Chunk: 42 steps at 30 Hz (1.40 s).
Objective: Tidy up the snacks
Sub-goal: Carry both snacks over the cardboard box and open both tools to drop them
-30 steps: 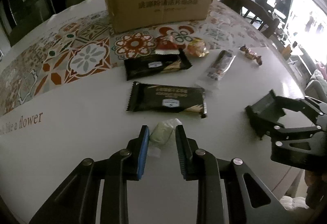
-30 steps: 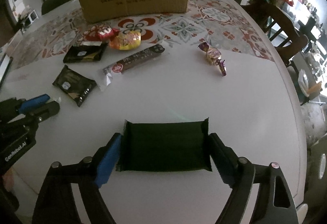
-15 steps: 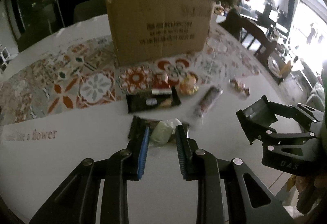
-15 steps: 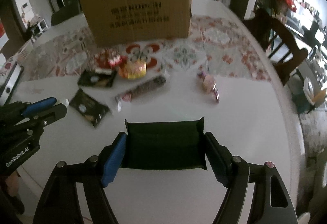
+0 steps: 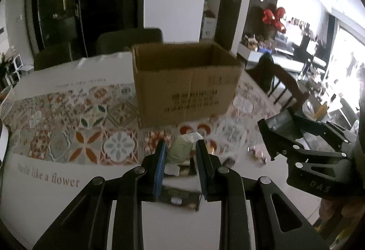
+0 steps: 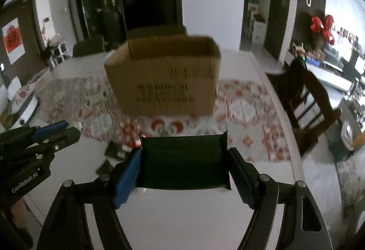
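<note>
My left gripper [image 5: 180,147] is shut on a small pale green wrapped snack [image 5: 180,150], held in the air above the table. My right gripper [image 6: 183,154] is shut on a wide dark green snack packet [image 6: 183,162], also lifted; it shows at the right in the left wrist view [image 5: 273,135]. An open brown cardboard box [image 5: 187,88] [image 6: 164,81] stands upright on the patterned table runner beyond both grippers, its top open. Black snack packets [image 5: 180,196] [image 6: 111,154] and a small wrapped candy [image 5: 257,154] lie on the white table below the grippers.
The table [image 5: 45,181] is round and white, with a floral runner [image 5: 75,131] across its middle. A dark wooden chair [image 6: 310,103] stands by the table's right edge. Another chair [image 5: 130,41] sits behind the box. A white basket [image 6: 38,81] rests at the far left.
Both grippers have risen with their snacks and tilted up. The box, first seen from its front face only, now shows its open top, and the snacks on the table have dropped low in view.
</note>
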Tool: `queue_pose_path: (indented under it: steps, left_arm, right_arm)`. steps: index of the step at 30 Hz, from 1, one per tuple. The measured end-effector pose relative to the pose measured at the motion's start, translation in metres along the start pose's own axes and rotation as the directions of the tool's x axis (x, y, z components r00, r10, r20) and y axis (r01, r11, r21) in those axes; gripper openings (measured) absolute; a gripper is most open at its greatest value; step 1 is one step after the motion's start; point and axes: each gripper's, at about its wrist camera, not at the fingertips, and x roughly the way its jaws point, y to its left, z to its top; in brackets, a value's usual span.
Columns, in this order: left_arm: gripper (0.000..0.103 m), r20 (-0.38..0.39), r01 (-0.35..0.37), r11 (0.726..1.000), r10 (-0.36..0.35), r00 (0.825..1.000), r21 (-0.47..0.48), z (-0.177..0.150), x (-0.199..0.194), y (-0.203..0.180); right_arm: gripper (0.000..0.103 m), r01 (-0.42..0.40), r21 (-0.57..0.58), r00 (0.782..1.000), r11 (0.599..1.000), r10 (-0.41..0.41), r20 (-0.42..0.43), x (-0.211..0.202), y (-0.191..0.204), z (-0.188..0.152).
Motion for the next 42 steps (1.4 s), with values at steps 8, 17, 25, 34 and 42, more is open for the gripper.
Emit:
queue_pose_path:
  steps: [8,17,25,34,42]
  left_arm:
    - [0.027,0.111,-0.029,0.999,0.027,0.993,0.017,0.047,-0.001,-0.001]
    - [0.027,0.188,-0.052,0.998,0.044,0.981,0.037,0.099,0.02,0.005]
    - [0.027,0.164,-0.051,0.999,0.049,0.985,0.01,0.133,0.057,0.016]
    - [0.027,0.111,-0.04,0.999,0.038,0.993,0.008,0.152,0.094,0.023]
    - [0.053,0.07,-0.03,0.999,0.031,0.997,-0.024,0.161,0.115,0.033]
  right_arm:
    - [0.076,-0.03,-0.025,0.993,0.999,0.033,0.112,0.001,-0.005,0.05]
    - [0.076,-0.068,-0.021,0.984,0.997,0.071,0.166,0.029,-0.013,0.104]
    - [0.076,-0.084,-0.029,0.984,0.996,0.087,0.153,0.066,-0.02,0.138]
    - [0.076,-0.113,-0.013,0.989,0.994,0.114,0.096,0.11,-0.024,0.16]
    - [0.089,-0.124,-0.01,0.991,0.992,0.124,0.04,0.137,-0.026,0.17]
